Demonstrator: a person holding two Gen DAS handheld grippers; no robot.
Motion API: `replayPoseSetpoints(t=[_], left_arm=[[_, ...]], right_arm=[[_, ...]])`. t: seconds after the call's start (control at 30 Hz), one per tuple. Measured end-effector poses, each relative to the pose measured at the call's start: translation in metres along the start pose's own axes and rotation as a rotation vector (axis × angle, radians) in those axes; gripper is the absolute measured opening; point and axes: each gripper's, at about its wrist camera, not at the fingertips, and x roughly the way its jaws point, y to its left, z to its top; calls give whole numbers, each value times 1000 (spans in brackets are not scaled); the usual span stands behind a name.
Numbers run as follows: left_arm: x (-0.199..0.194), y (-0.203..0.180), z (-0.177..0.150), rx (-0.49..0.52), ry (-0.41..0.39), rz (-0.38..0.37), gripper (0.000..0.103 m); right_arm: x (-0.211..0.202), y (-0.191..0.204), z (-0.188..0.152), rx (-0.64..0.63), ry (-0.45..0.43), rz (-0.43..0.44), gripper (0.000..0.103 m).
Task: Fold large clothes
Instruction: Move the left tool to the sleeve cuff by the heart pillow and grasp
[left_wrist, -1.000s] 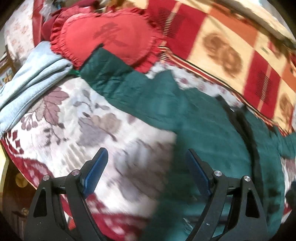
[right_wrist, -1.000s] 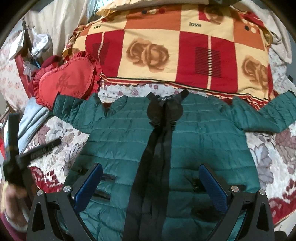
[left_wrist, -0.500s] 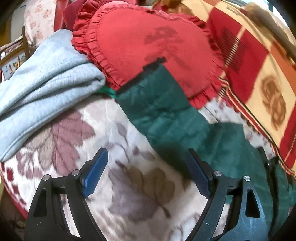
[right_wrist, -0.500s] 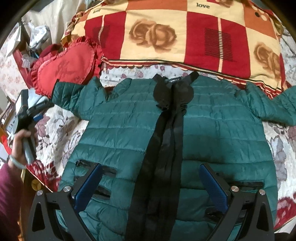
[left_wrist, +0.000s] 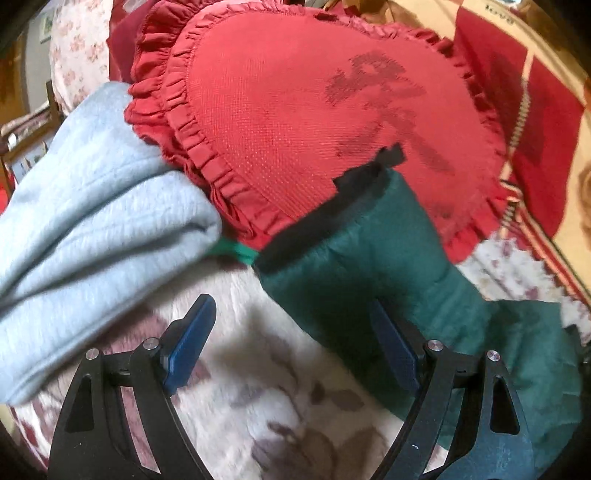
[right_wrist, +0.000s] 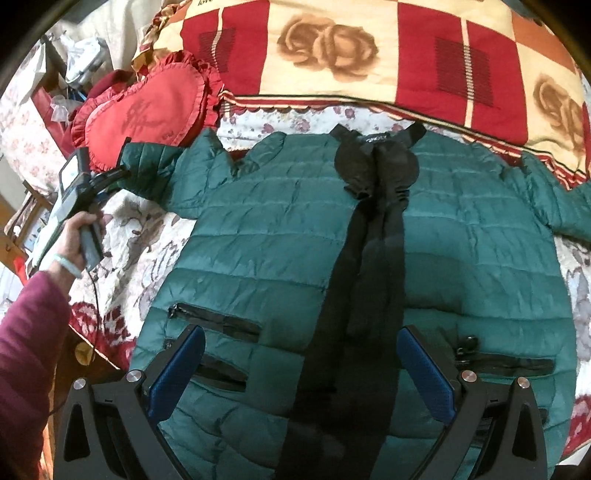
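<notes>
I see the green jacket (right_wrist: 280, 258) spread flat on the floral bedspread (right_wrist: 147, 236), its right sleeve cut off at 3 o'clock. The left gripper (left_wrist: 291, 343) and right gripper (right_wrist: 299, 373) are both released. The sleeve cuff (left_wrist: 354, 192) lies on a red heart pillow (left_wrist: 295, 110).

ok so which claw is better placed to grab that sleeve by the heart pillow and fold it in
Left. The left claw is open right at the green jacket's sleeve, near the cuff lying against the red heart pillow. The right claw hangs open over the jacket's lower front, far from that sleeve.
</notes>
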Motion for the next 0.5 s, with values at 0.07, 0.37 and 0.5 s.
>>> replayPoseSetpoints(t=[0.07, 0.37, 0.5], left_arm=[[7, -2, 4, 12, -2, 10, 86], [34, -8, 21, 14, 23, -16, 86], [37, -9, 24, 17, 49, -79, 44]], right_arm=[[3, 1, 1, 0, 9, 2, 103], [12, 1, -1, 19, 52, 10, 103], [13, 0, -1, 23, 54, 10, 103]])
